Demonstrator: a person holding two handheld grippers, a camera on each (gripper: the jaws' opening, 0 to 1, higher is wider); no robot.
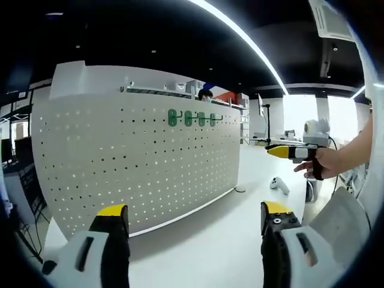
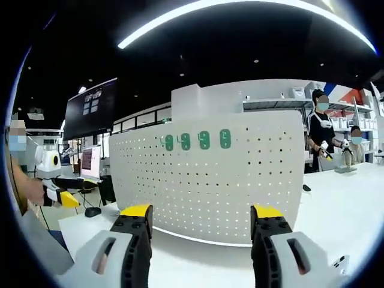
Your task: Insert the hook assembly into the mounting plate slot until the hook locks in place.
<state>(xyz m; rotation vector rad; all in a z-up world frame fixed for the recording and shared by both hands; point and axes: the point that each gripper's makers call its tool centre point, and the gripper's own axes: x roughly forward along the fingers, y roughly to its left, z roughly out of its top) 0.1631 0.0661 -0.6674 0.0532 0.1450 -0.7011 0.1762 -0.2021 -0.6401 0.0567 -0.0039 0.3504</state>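
Left gripper view. Left gripper (image 1: 195, 225): two grey jaws with yellow tips rising from the bottom edge, set wide apart, nothing between them. Table (image 1: 210, 240): white top, running under the jaws and out to the right. Pegboard (image 1: 138, 159): white perforated panel, curved, standing upright on the table beyond the jaws, its lower edge touching the table top. Hooks (image 1: 193, 117): four green pieces in a row, mounted high on the pegboard toward its right end. Right gripper (image 1: 287, 151): enters from the right, held in a hand (image 1: 318, 165); yellow tip pointing left, above the table's right part, well apart from the pegboard; whether its jaws are apart or closed cannot be told here. Small white item (image 1: 279, 185): lying on the table below that gripper.

Right gripper view. Right gripper (image 2: 201, 225): two grey, yellow-tipped jaws from the bottom edge, spread wide, holding nothing. Pegboard (image 2: 210, 186): upright on the table (image 2: 354, 204) straight ahead of the jaws. Hooks (image 2: 197, 141): four green pieces in a row near the pegboard's top edge, centre. Left gripper (image 2: 67, 200): at the left, yellow tip showing, beside the pegboard's left end and clear of it. Monitor (image 2: 90, 161): lit, behind the table's left edge. Two people (image 2: 321, 135) stand behind the table's far right side.
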